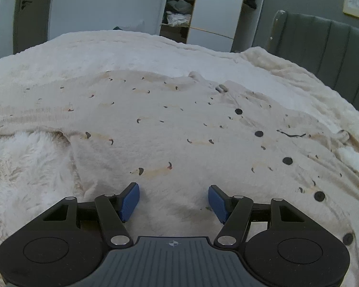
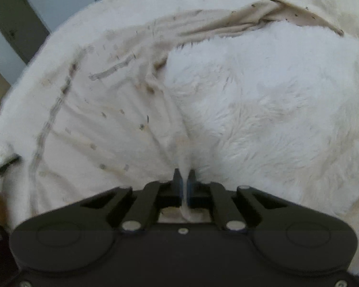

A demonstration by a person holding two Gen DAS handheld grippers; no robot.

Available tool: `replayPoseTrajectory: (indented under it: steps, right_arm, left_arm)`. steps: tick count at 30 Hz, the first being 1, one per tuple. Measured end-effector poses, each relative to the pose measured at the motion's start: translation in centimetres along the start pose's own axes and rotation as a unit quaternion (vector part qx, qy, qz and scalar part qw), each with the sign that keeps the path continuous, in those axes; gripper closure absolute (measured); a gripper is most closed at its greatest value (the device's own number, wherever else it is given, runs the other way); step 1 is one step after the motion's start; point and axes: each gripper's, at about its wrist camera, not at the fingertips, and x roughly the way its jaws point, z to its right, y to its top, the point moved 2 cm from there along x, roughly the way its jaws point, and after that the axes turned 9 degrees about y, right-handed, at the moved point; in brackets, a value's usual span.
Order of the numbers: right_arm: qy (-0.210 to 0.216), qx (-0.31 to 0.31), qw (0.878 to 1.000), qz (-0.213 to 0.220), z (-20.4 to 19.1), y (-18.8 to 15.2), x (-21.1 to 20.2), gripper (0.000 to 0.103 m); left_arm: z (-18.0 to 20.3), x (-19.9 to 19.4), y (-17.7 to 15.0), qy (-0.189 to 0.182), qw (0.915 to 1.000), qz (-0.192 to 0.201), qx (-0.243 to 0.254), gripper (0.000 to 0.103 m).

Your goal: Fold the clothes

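Observation:
A cream shirt (image 1: 155,119) with small dark prints and a row of dark buttons (image 1: 259,133) lies spread flat on a fluffy white blanket (image 1: 24,167). My left gripper (image 1: 174,201) hovers low over the shirt's near part, its blue pads wide apart with nothing between them. In the right wrist view the same shirt (image 2: 95,119) lies rumpled to the left of the blanket (image 2: 275,107). My right gripper (image 2: 185,177) is shut on a pinched edge of the shirt, and a strip of cream cloth runs back between its pads.
The blanket covers a bed with a grey padded headboard (image 1: 323,47) at the right. Beyond the bed stand a wardrobe with open shelves of clothes (image 1: 179,7) and a dark door (image 1: 28,7). The blanket's far edge drops off toward the floor.

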Motion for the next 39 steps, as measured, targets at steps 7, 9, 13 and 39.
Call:
replayPoseTrajectory:
  steps: [7,9,13,39]
  right_arm:
    - [-0.087,-0.100,0.991,-0.022,-2.1,0.3,-0.9,0.090]
    - [-0.113,-0.131,0.985,-0.028,-2.8,-0.1,0.0,0.090]
    - [-0.094,-0.101,0.990,-0.016,-2.6,0.9,0.6,0.071]
    - [-0.067,-0.052,0.996,-0.030,-0.7,3.4,2.4,0.083]
  left_arm:
    - [0.9,0.6,0.2,0.004,1.0000,-0.005,0.007,0.043]
    - [0.8,0.6,0.1,0.005,0.9999,-0.010,0.002,0.042]
    - [0.7,0.6,0.0,0.006,0.9999,-0.015,0.004,0.042]
    - [1.3,1.4,-0.4,0.005,0.9995,-0.022,0.021,0.030]
